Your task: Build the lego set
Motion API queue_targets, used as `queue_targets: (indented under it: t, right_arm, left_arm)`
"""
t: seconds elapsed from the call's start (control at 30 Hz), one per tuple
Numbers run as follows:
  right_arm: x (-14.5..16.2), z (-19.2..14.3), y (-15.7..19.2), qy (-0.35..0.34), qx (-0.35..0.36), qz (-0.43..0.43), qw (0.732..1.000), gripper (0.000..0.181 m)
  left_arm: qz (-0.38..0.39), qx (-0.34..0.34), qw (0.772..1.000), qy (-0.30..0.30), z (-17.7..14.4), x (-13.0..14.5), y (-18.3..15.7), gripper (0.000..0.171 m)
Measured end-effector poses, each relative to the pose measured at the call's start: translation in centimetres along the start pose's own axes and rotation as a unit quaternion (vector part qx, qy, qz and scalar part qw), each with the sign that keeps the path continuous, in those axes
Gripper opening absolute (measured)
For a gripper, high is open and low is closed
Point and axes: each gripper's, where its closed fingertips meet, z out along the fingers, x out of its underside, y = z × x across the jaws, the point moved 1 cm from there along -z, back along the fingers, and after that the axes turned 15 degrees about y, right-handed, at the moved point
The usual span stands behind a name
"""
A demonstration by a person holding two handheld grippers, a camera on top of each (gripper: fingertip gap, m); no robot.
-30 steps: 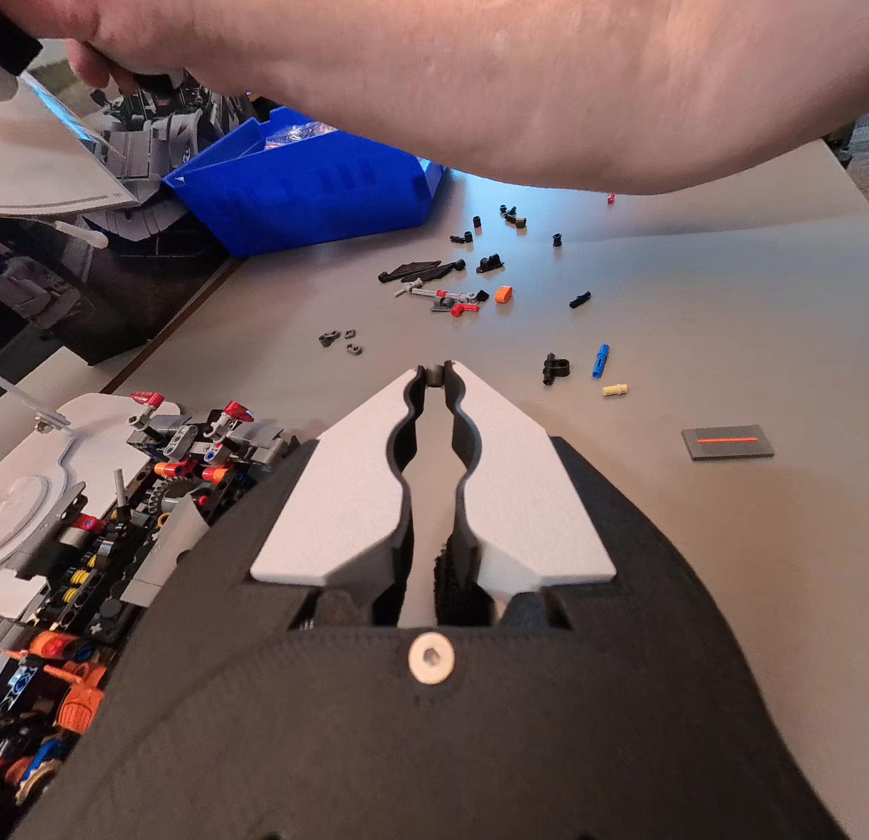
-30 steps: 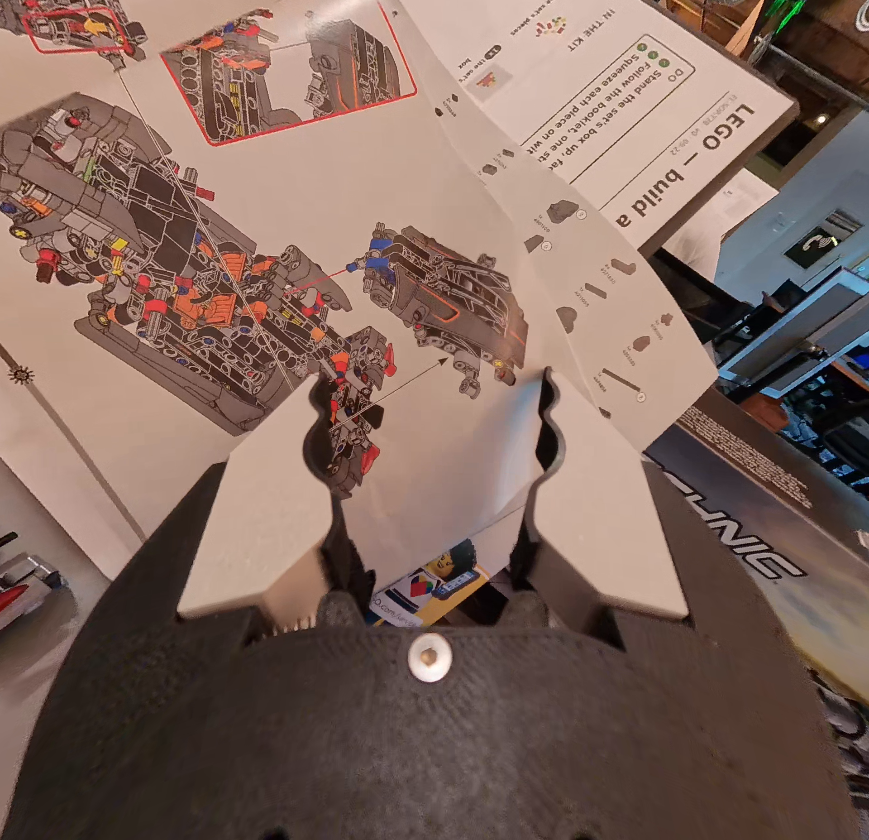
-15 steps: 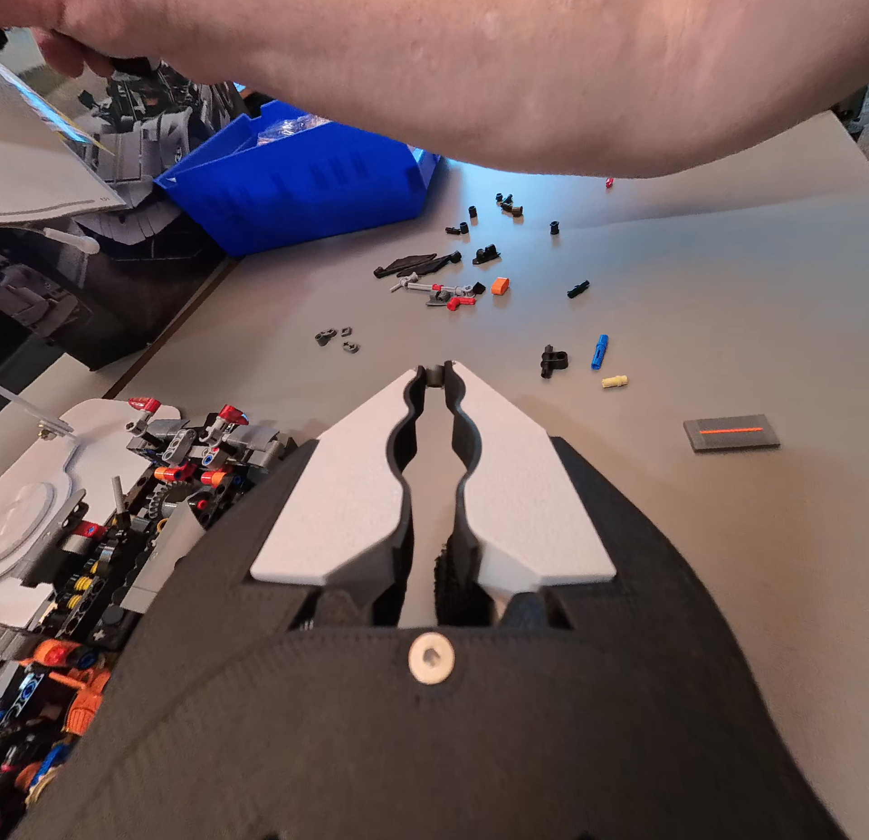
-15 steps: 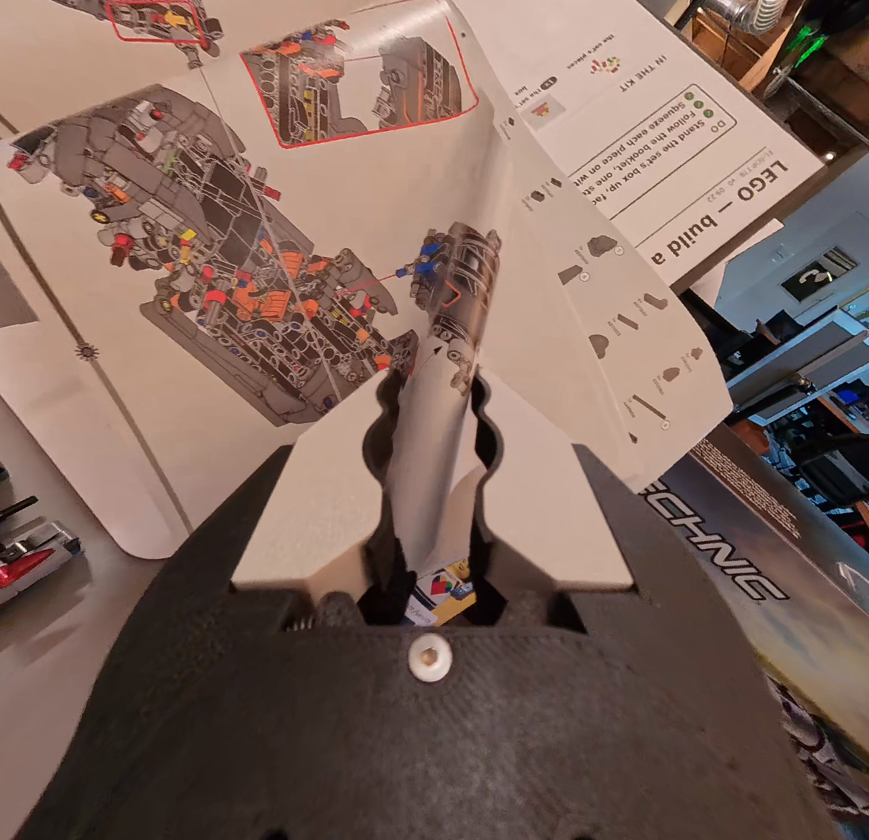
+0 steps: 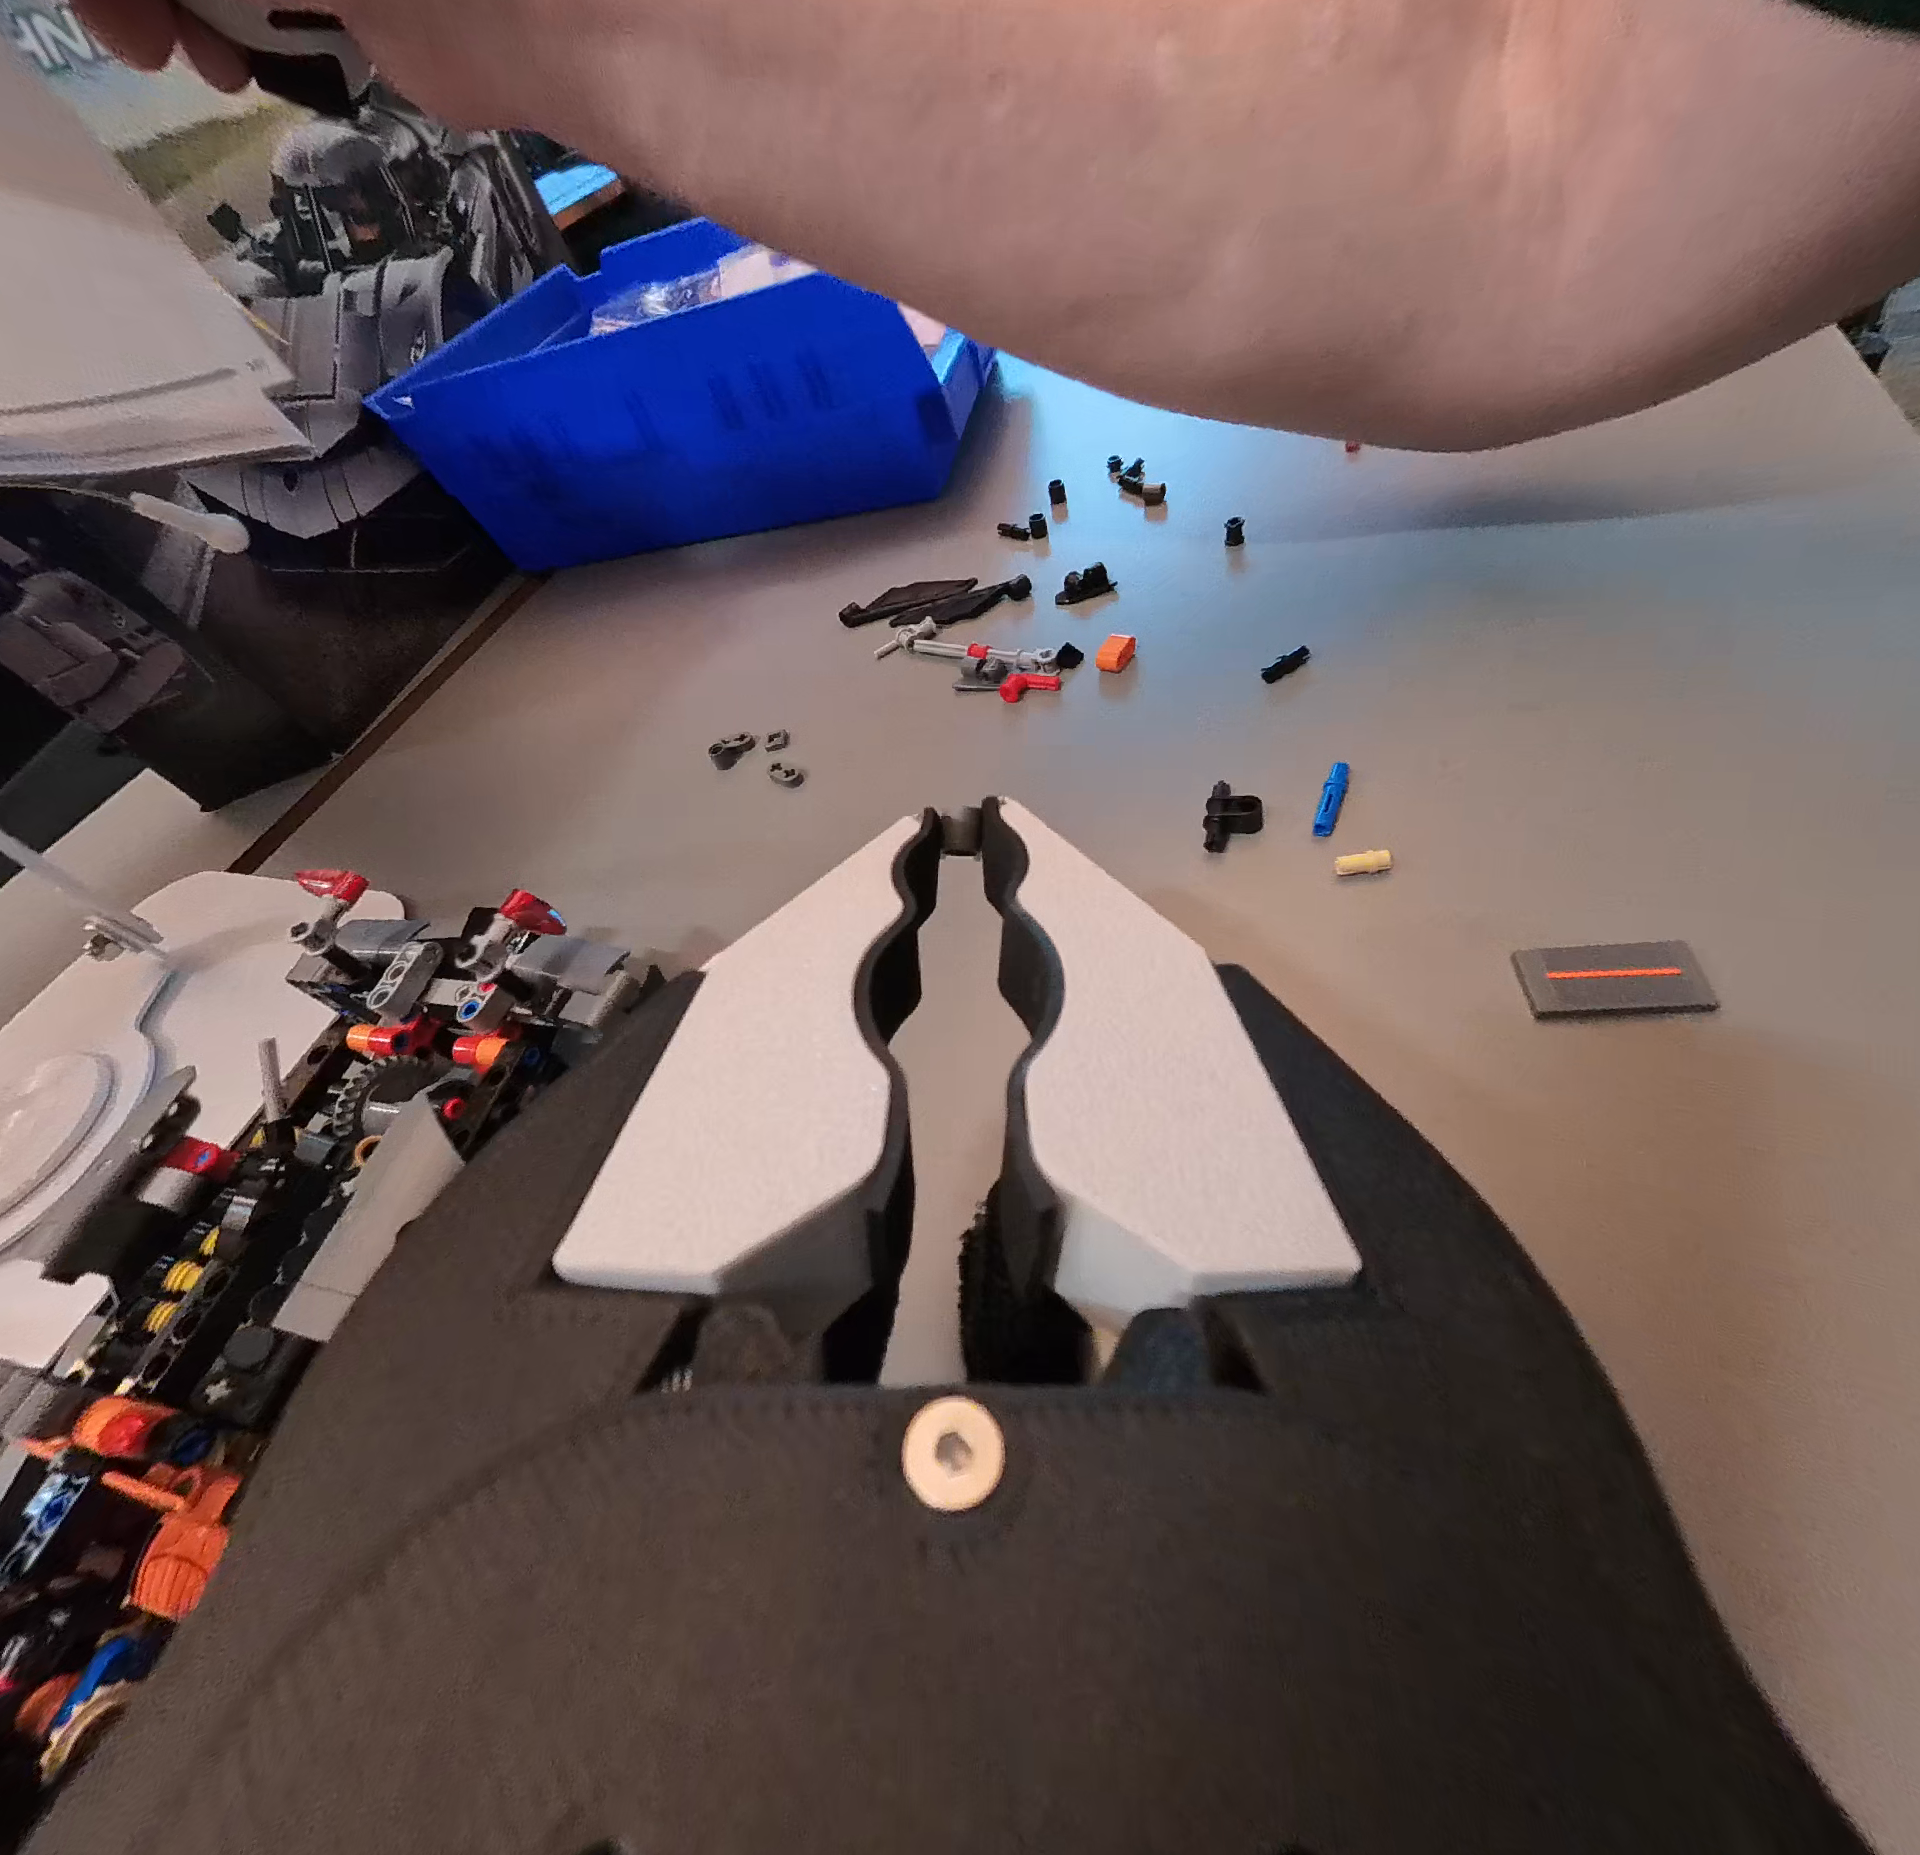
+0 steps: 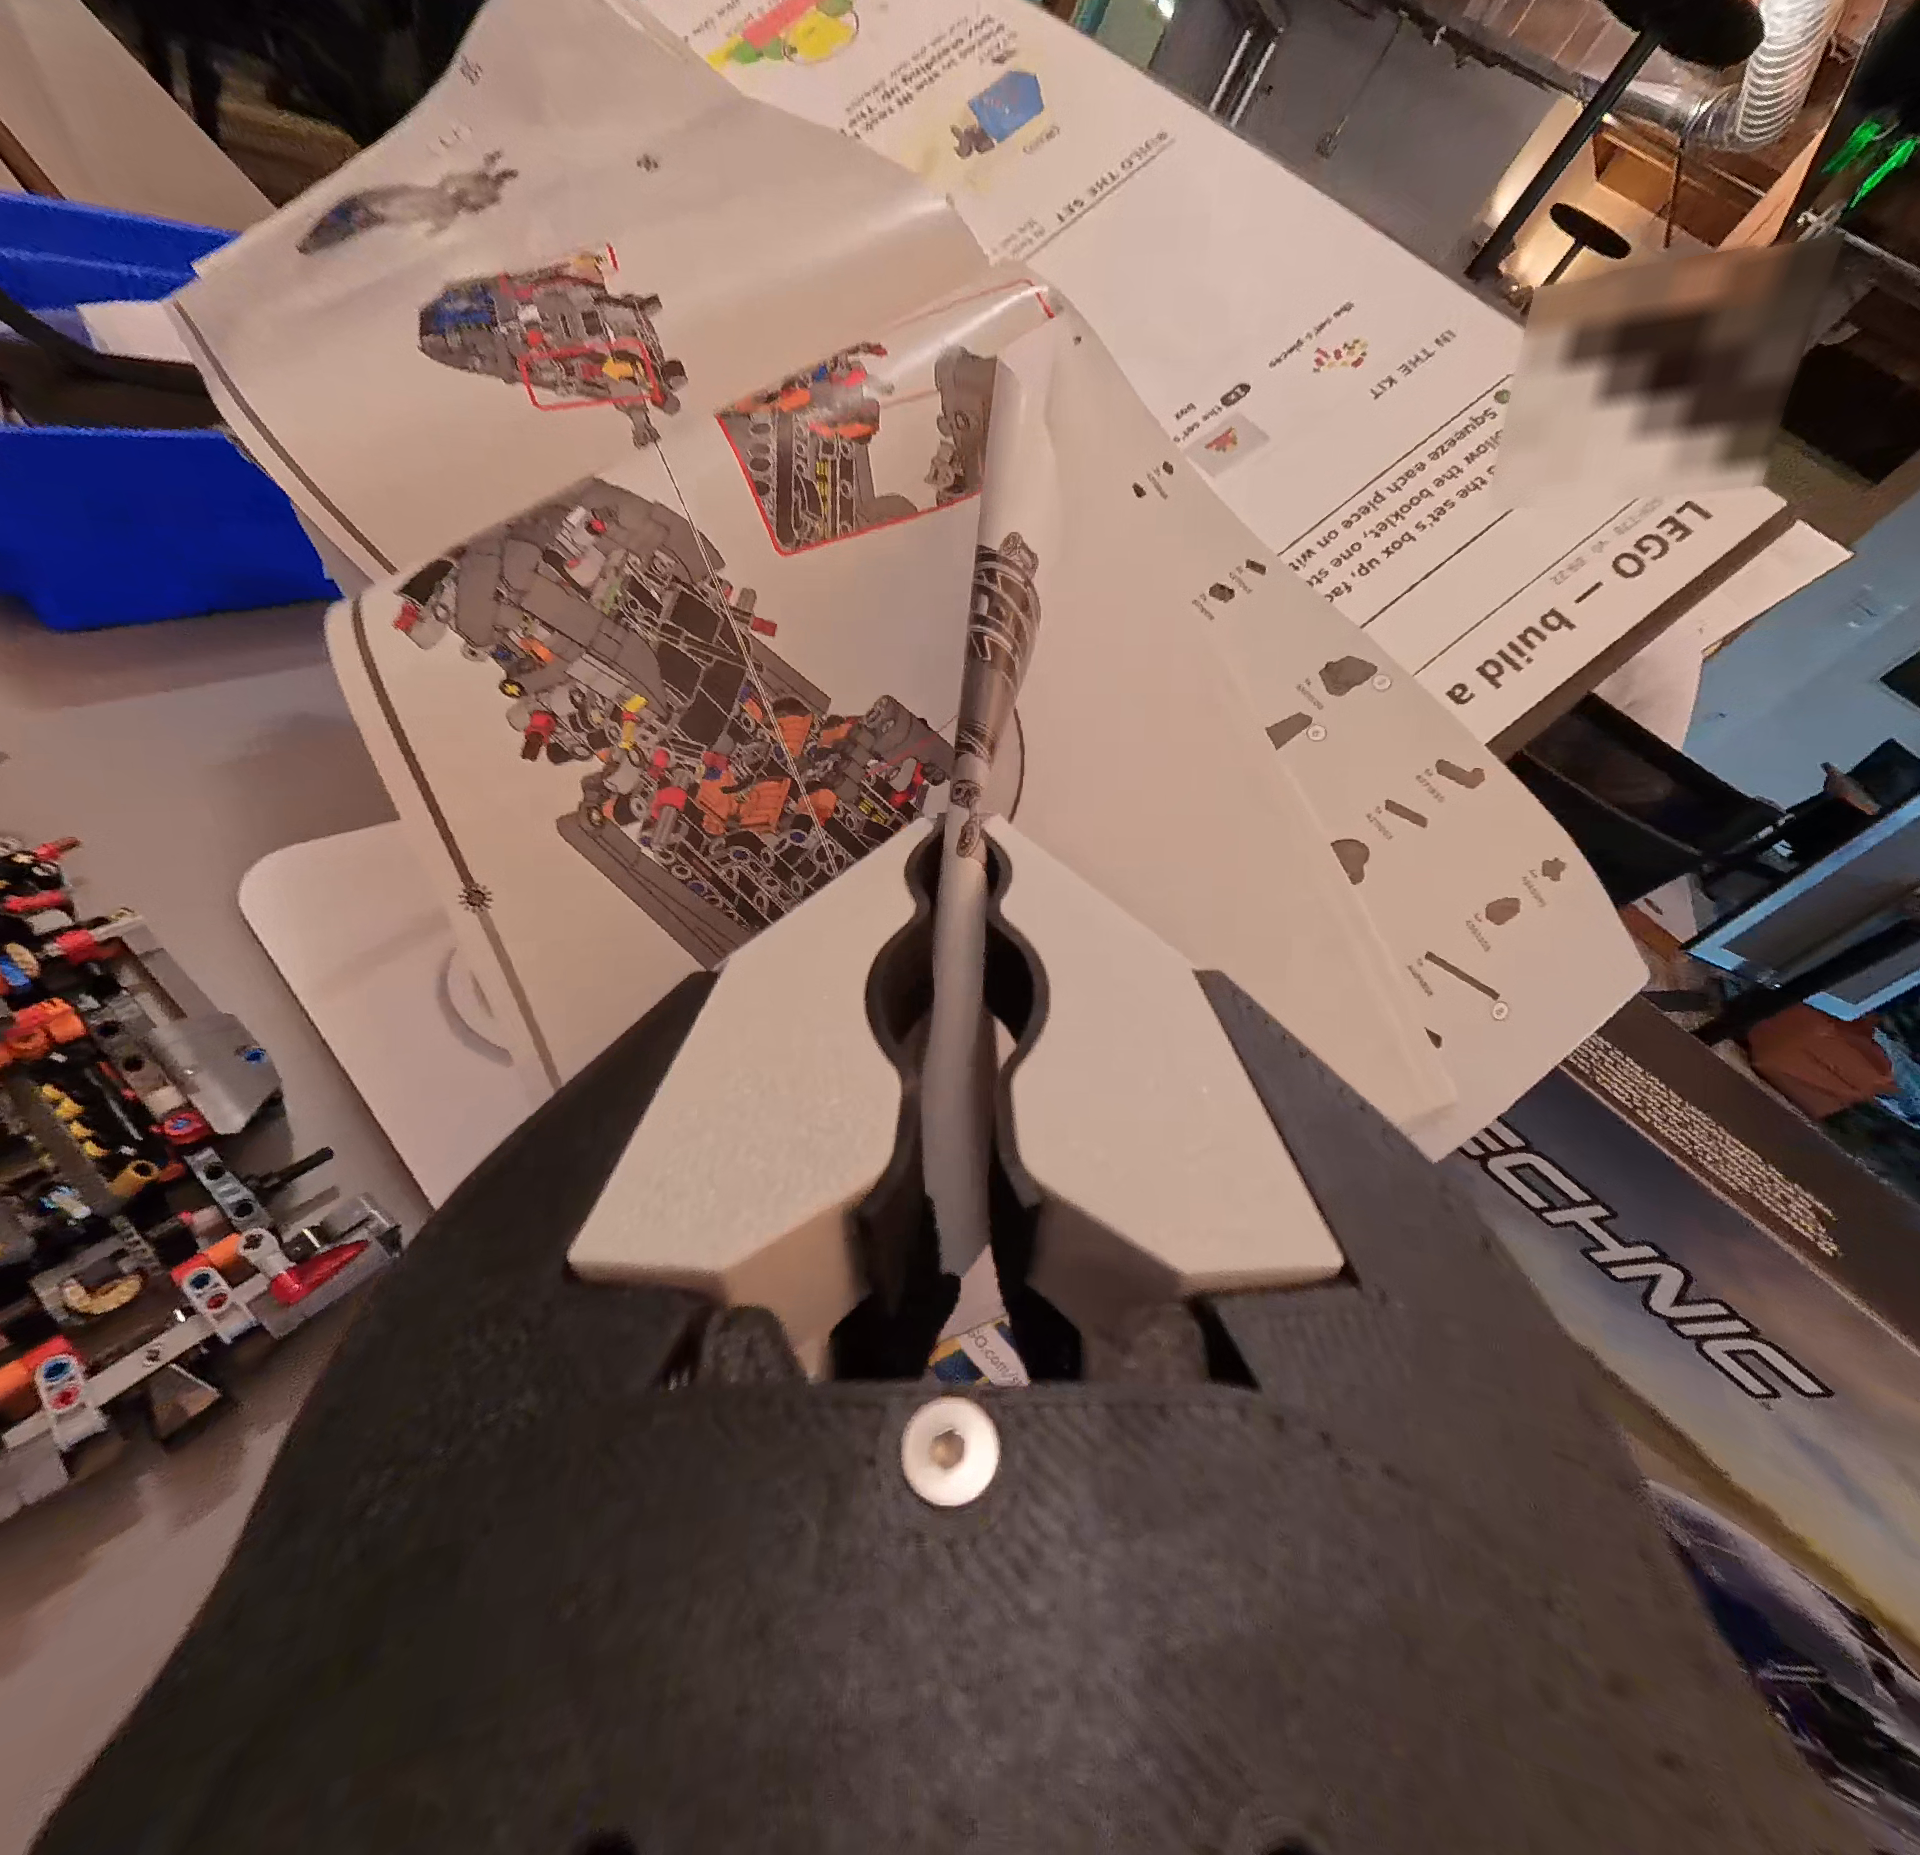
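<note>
My left gripper (image 5: 961, 818) is shut on a small dark grey lego piece (image 5: 961, 833) at its tips, low over the grey table. The partly built lego model (image 5: 343, 1057) lies to its left and also shows in the right wrist view (image 6: 125, 1130). Loose pieces (image 5: 997, 652) lie ahead on the table. My right gripper (image 6: 961, 849) is shut on a page (image 6: 982, 642) of the instruction booklet (image 6: 623, 610). The page stands on edge, lifted off the open spread.
A person's forearm (image 5: 1039, 143) crosses above the table. A blue bin (image 5: 686, 413) and the set's box (image 5: 208, 558) stand at the back left. A blue pin (image 5: 1330, 797), a tan pin (image 5: 1361, 862) and a grey tile with an orange stripe (image 5: 1612, 977) lie to the right. A printed sheet (image 6: 1299, 371) lies behind the booklet. One gripper's finger ends stand about 35 cm off the other's. To reach the tan pin (image 5: 1361, 862) in a straight line is about 11 cm for my left fingers, about 45 cm for my right.
My right gripper went from open around the page to shut on it, then lifted it so that it stands on edge. My left gripper has hardly moved and still holds its piece.
</note>
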Motion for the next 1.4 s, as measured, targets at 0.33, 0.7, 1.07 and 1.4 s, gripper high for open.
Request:
queue_targets:
  t: [0.33, 0.7, 1.07, 1.4]
  right_arm:
    - [-1.4, -0.8, 1.5, -0.020, -0.048, 0.019, 0.998, 0.000]
    - [-4.5, -0.9, 3.7, -0.071, -0.154, 0.082, 0.982, 0.000]
    - [-10.4, -0.5, 8.2, -0.134, -0.234, 0.133, 0.954, 0.021]
    - [-15.9, 1.8, 19.2, -0.170, -0.404, 0.113, 0.892, 0.111]
  left_arm:
    - [0.002, 0.000, 1.000, 0.000, 0.0, 0.0, 0.0, 0.006]
    - [-0.001, -0.001, 1.000, -0.002, -0.1, 0.0, 0.2, 0.005]
    - [-0.006, 0.000, 1.000, -0.003, -0.1, 0.0, 0.3, 0.005]
    - [-0.008, 0.000, 1.000, -0.005, -0.2, 0.0, 0.4, 0.005]
